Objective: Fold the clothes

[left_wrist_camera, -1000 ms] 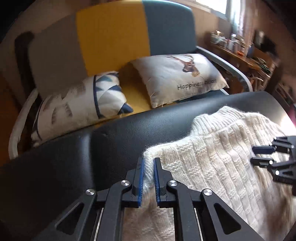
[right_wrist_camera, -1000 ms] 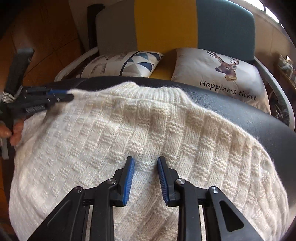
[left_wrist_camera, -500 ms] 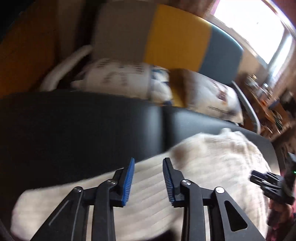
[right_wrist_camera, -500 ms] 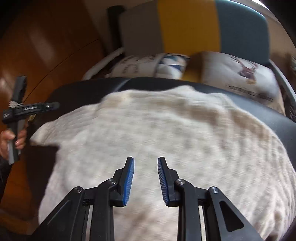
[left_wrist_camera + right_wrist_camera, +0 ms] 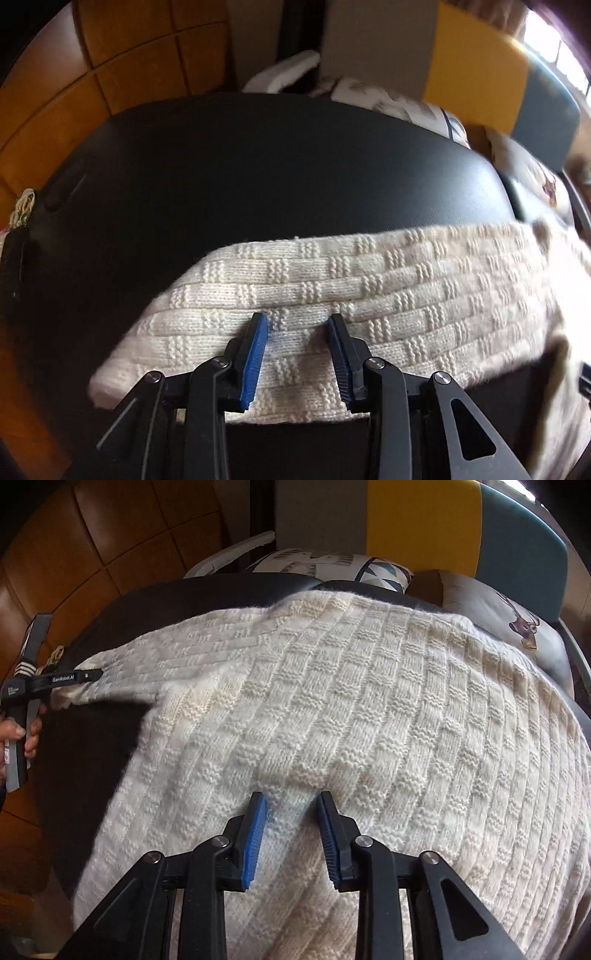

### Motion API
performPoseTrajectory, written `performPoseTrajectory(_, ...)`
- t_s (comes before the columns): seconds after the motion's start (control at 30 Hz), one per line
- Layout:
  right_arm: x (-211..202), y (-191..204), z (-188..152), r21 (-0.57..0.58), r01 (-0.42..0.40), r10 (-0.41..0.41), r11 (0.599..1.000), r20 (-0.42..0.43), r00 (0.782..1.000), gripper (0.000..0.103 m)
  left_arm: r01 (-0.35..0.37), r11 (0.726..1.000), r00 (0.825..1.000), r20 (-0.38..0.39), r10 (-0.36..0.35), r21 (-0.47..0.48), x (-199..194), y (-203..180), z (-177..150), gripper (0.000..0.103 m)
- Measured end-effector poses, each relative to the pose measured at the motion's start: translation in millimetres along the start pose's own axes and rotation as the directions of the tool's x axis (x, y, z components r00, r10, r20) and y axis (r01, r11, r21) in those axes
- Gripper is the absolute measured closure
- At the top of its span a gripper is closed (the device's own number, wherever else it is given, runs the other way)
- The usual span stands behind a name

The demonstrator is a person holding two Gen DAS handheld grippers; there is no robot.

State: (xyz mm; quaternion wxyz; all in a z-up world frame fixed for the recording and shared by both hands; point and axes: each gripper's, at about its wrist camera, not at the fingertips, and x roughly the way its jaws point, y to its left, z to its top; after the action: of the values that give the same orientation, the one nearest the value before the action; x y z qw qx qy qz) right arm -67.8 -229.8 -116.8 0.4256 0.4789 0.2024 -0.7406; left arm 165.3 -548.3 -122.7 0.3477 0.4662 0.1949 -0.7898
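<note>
**Cream sweater spread on black desk, both grippers over it**

The cream knit sweater [image 5: 369, 709] lies across the black desk [image 5: 258, 166], one sleeve [image 5: 332, 295] stretched toward the left of the frame. The left gripper [image 5: 298, 349] sits over that sleeve, jaws released and apart, knit showing between them. The right gripper [image 5: 290, 829] hovers over the sweater's body at lower centre, its jaws opening, fabric bunched between the pads. Patterned cushions [image 5: 332, 563] lie behind the desk.

Cream knit sweater [image 5: 369, 709] lies spread on black table [image 5: 92, 746]. Right gripper [image 5: 291, 801] over its body, jaws opening, knit bunched between. Left gripper [image 5: 94, 675] at the sleeve end.
</note>
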Motion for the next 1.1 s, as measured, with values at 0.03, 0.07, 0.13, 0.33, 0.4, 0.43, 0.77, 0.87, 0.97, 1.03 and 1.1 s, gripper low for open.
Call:
performPoseTrajectory(0.03,-1,0,0,0.0,0.0,0.0,1.0,-0.004,1.0,0.074,-0.02,1.0,1.0,0.008,0.02,0.004,2,1,3,0.067)
performPoseTrajectory(0.07,-4,-2,0,0.011,-0.014,0.014,1.0,-0.01,1.0,0.074,-0.041,0.999,0.999,0.017,0.041,0.007,4,2,6,0.066)
performPoseTrajectory(0.13,-14,-10,-3,0.045,-0.051,0.051,0.998,-0.006,0.999,0.074,-0.061,0.998,0.998,0.009,0.061,0.012,9,2,14,0.064)
performPoseTrajectory(0.33,-57,-47,-44,0.122,-0.071,0.067,0.99,0.035,0.997,0.074,-0.008,1.0,0.998,0.061,0.01,-0.03,-42,-13,16,0.066)
performPoseTrajectory(0.4,-69,-59,-57,0.145,-0.036,0.032,0.989,0.032,0.999,0.074,0.086,0.996,0.992,0.098,-0.084,-0.019,-70,-32,5,0.066)
performPoseTrajectory(0.43,-73,-64,-65,0.16,-0.024,0.019,0.987,0.027,0.999,0.074,0.157,0.988,0.981,0.112,-0.156,-0.003,-83,-45,-4,0.066)
performPoseTrajectory(0.77,-102,-123,-156,0.331,0.043,-0.038,0.943,-0.022,0.999,0.075,0.453,0.85,0.891,-0.104,-0.441,0.269,-104,-229,-92,0.066)
performPoseTrajectory(0.87,-108,-124,-173,0.339,0.006,-0.016,0.941,0.026,1.0,0.075,0.371,0.866,0.928,-0.156,-0.338,0.335,-80,-240,-109,0.065)
performPoseTrajectory(0.97,-111,-122,-180,0.317,-0.009,-0.008,0.949,0.053,0.999,0.075,0.294,0.858,0.955,-0.095,-0.28,0.422,-86,-235,-117,0.064)
performPoseTrajectory(1.03,-111,-123,-182,0.306,-0.016,-0.001,0.952,0.057,0.998,0.076,0.267,0.861,0.963,-0.098,-0.25,0.432,-88,-237,-112,0.064)
performPoseTrajectory(1.1,-115,-128,-182,0.315,-0.029,0.011,0.949,0.056,0.998,0.079,0.241,0.865,0.971,-0.101,-0.219,0.441,-89,-239,-105,0.064)
